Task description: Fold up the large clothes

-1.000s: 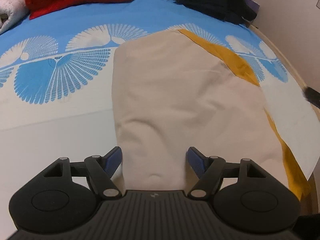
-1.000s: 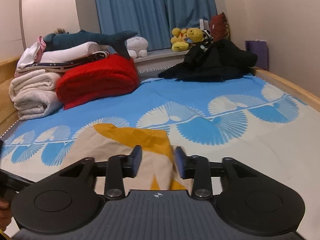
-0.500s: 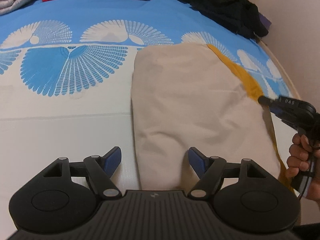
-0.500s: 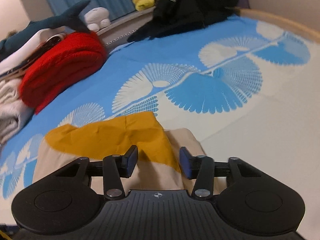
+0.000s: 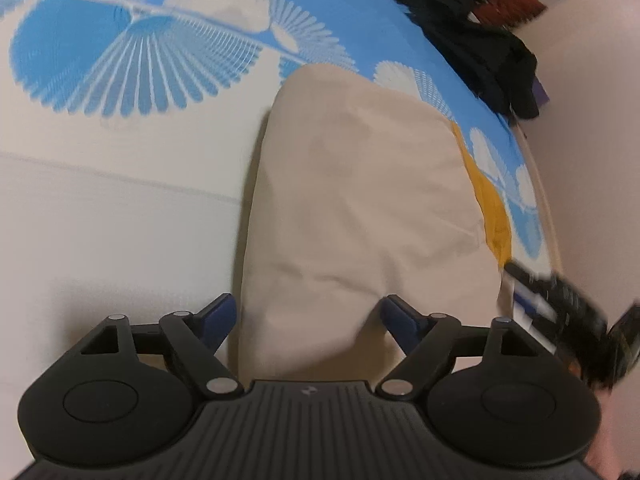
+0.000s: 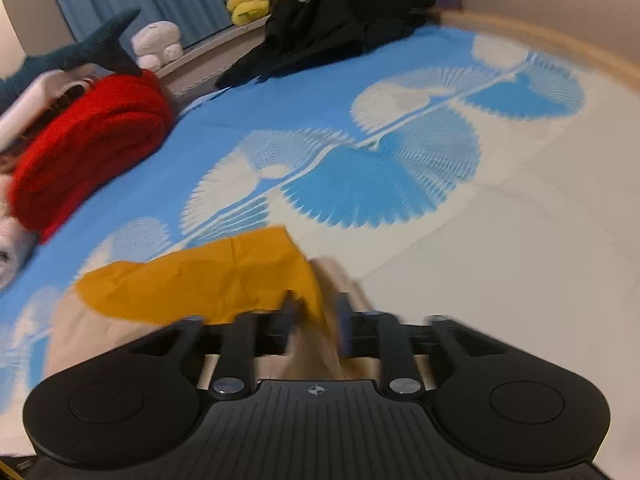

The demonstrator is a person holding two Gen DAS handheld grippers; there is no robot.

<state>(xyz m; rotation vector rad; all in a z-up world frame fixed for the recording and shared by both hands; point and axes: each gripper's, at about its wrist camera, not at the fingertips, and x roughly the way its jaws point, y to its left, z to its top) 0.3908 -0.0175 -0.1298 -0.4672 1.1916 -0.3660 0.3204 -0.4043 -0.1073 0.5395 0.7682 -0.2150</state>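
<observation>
**foldfan:** So where's it at? The beige cotton garment with the mustard-yellow lining [image 5: 360,208] lies flat on the blue-and-white fan-print bedsheet [image 5: 120,208], folded into a long panel.

**seamster:** Yep, and both tools have dropped down to its near edge. The left gripper [image 5: 308,312] has just been opening, jaws wide apart now, straddling the near left corner of the cloth, pads not pressing on it. The right gripper [image 6: 316,312] is blurry, but its jaws have just been opening too, after a squeeze. They look parted, with the yellow edge and beige fabric between them.

**foldfan:** So nothing's actually pinched yet?

**seamster:** Doesn't look like it. My guess is they're lining up on the two near corners for the next fold, away toward the black clothes pile [image 6: 344,12].
</observation>
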